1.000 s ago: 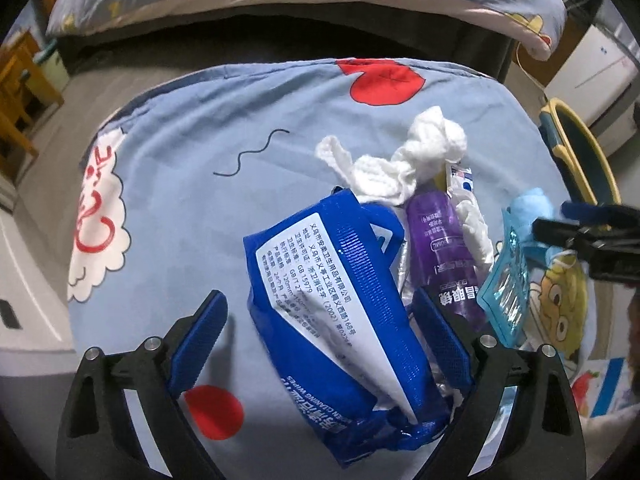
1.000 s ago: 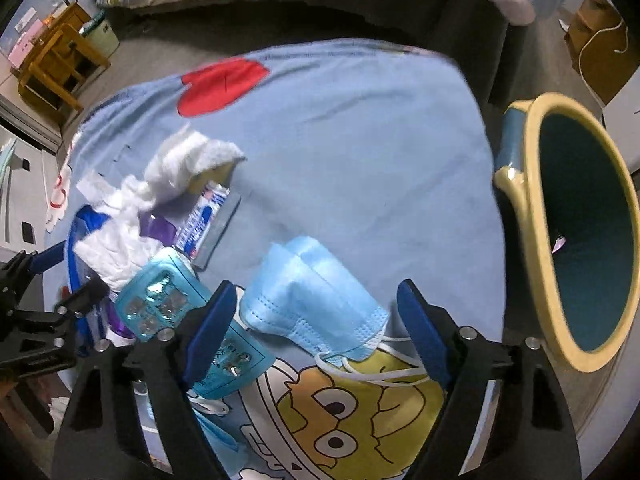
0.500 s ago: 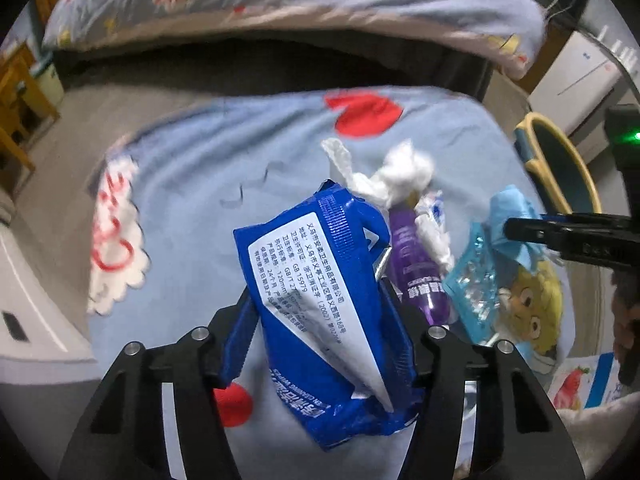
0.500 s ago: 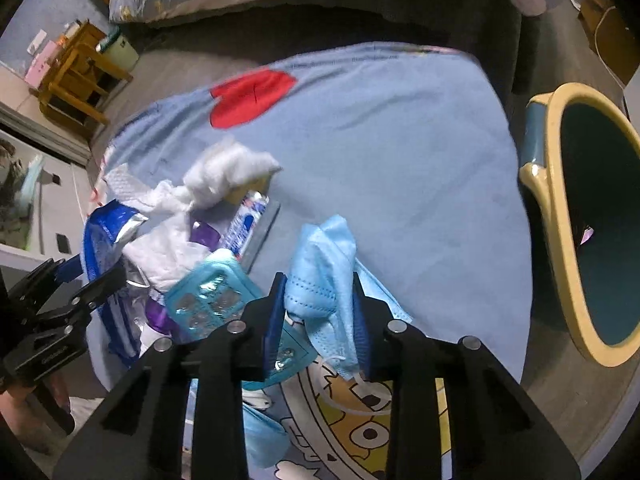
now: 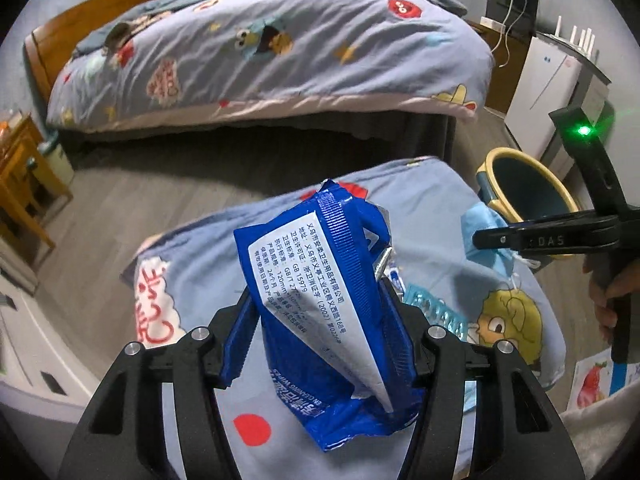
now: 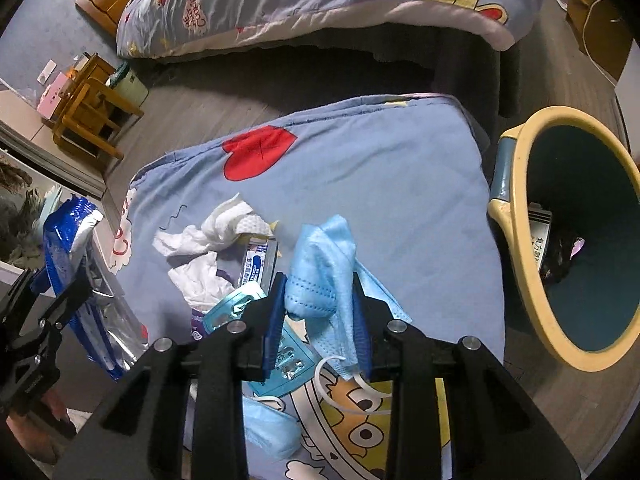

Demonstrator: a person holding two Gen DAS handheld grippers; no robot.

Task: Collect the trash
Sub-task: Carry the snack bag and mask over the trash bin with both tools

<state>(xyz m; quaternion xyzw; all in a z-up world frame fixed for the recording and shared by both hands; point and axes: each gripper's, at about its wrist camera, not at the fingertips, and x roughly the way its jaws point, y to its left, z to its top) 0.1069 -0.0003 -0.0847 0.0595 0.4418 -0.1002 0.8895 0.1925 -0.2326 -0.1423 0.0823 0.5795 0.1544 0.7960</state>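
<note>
Both grippers have closed and lifted since the earlier frame, the left gripper (image 5: 320,344) clamping the blue wipes pack (image 5: 320,304) and the right gripper (image 6: 318,312) pinching the face mask (image 6: 324,268) narrowly, raised for the bin (image 6: 520,240) nearby.

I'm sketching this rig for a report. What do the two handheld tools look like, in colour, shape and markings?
Both match: black angular frames, each arm with silver screw heads, ending in flat blue ribbed finger pads. Seen side-on from the left wrist view, the right tool is a slim black bar embossed with letters that look like "DAS", below a black upright piece with a glowing green light. No sleeves or cables show.
</note>
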